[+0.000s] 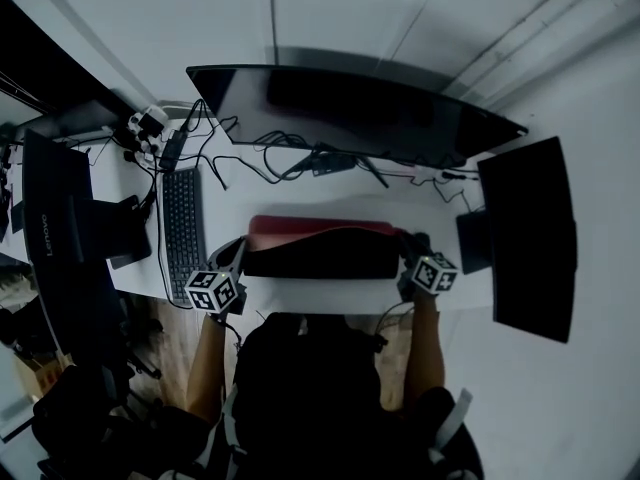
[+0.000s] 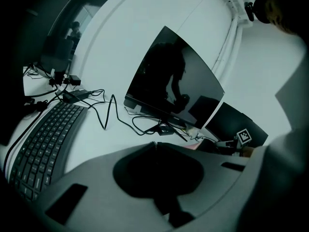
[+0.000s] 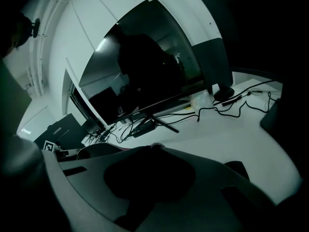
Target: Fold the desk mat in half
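Observation:
The desk mat [image 1: 320, 253] lies in the middle of the white desk [image 1: 330, 293], in front of the monitor. Its near part is lifted and curled over, black side up, and a red strip [image 1: 320, 226] shows along the far edge. My left gripper [image 1: 240, 256] is shut on the mat's left corner, and my right gripper [image 1: 410, 253] is shut on the right corner. In the left gripper view the jaws [image 2: 154, 144] meet at a thin seam, with a pink bit of mat [image 2: 194, 146] beyond. In the right gripper view the stitched mat edge sits at the closed tips [image 3: 153, 146].
A wide monitor [image 1: 350, 113] stands behind the mat with loose cables [image 1: 270, 158] at its foot. A keyboard [image 1: 183, 218] lies to the left, beside a dark screen [image 1: 60, 208]. Another black screen [image 1: 530, 233] stands at the right. The person's body is at the desk's near edge.

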Demonstrator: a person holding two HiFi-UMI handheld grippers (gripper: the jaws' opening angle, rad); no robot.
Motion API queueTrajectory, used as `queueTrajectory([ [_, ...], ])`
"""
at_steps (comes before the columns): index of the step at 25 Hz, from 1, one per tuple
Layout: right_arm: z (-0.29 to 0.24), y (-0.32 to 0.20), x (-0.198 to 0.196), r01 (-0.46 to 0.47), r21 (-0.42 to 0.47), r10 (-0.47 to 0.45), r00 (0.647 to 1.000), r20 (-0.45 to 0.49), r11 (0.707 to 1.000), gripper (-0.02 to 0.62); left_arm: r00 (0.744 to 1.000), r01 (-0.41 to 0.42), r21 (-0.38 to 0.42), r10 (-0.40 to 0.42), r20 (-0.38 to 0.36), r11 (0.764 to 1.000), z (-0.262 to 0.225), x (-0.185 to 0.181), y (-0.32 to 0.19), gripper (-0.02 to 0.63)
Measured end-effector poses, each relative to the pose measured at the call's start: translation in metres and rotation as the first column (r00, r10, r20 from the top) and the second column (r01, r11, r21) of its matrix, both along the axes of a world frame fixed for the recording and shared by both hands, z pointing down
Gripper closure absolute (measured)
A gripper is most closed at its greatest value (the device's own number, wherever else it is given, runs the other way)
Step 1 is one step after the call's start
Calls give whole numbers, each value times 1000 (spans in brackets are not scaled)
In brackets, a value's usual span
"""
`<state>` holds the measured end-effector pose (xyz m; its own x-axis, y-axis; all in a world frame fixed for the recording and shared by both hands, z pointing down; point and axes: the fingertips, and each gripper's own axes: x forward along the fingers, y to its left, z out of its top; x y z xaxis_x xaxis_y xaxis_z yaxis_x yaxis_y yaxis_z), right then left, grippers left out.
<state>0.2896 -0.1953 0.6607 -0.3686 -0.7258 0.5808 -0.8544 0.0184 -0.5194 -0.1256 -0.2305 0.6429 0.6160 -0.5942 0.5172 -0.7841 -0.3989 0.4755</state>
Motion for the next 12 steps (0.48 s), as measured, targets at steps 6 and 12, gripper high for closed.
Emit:
queueTrajectory([
  [6, 5, -35, 1, 37, -3, -37, 999, 10, 999, 577, 999, 50, -7, -50, 9, 999, 7, 0, -27, 588],
  [12, 15, -65, 4, 57, -22, -57, 998, 26, 998, 577, 995, 101, -33, -101, 10, 994, 19, 3, -55, 588],
])
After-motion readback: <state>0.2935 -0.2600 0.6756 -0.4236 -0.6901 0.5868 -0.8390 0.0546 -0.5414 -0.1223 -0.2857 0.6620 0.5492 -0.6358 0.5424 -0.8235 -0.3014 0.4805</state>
